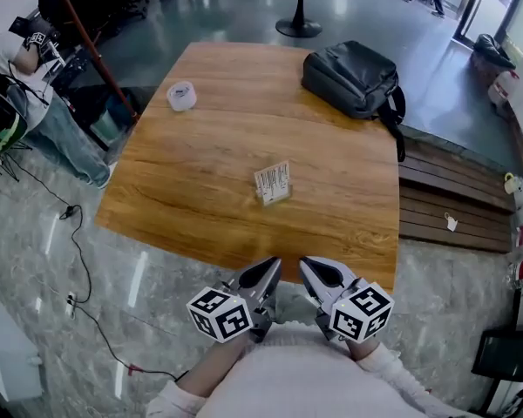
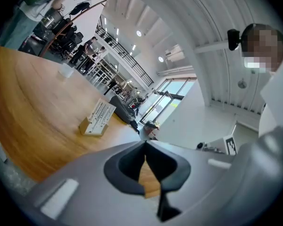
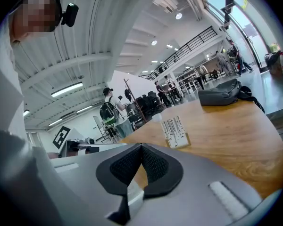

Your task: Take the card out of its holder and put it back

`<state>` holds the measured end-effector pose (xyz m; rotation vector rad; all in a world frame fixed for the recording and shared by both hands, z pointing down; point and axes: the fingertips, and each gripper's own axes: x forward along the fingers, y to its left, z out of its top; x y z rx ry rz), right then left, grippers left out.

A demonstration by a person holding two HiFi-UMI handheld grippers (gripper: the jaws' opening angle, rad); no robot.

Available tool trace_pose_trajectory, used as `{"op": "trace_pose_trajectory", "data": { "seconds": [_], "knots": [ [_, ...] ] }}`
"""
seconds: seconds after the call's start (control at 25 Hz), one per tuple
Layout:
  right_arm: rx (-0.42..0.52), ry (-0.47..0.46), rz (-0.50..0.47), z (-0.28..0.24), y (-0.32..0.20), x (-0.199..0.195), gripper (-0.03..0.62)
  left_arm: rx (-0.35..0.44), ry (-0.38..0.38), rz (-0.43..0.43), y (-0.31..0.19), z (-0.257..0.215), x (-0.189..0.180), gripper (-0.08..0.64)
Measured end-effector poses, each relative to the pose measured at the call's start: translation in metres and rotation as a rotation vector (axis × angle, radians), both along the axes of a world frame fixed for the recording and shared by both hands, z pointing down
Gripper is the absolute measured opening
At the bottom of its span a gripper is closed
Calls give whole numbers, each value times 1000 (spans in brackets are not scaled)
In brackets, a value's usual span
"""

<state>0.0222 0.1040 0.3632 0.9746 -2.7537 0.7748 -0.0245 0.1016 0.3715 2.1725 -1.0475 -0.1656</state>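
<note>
A white printed card (image 1: 272,179) stands upright in a small wooden holder (image 1: 276,197) near the middle of the wooden table (image 1: 200,172). The card (image 2: 100,114) and the holder (image 2: 86,126) show in the left gripper view; the card (image 3: 174,128) shows ahead in the right gripper view. My left gripper (image 1: 269,269) and right gripper (image 1: 310,266) hover side by side at the table's near edge, close to my body, well short of the holder. Both are shut with nothing between the jaws.
A dark backpack (image 1: 353,79) lies at the table's far right corner. A small white cup-like object (image 1: 182,96) sits at the far left. A wooden bench (image 1: 453,203) runs along the right side. People and equipment stand at the far left (image 1: 17,77).
</note>
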Motion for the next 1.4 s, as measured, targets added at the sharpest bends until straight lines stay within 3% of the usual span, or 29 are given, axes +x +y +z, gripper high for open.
{"op": "trace_pose_trajectory", "data": {
  "seconds": [0.16,0.44,0.84,1.16,1.4],
  "knots": [
    [15,-5,-13,-4,-44,4,-3,20,-29,-20,-40,-4,0,8],
    [4,67,-57,8,-90,1,-3,-16,-63,-69,-78,8,0,8],
    [-48,40,-59,13,-110,-9,-3,-46,-71,-87,-101,17,-18,8],
    [-107,27,-51,20,-114,-18,-3,4,-106,-61,-122,17,-31,11],
    [-163,36,-75,37,-108,-23,-3,4,-147,-43,-130,32,-32,65]
  ]
}}
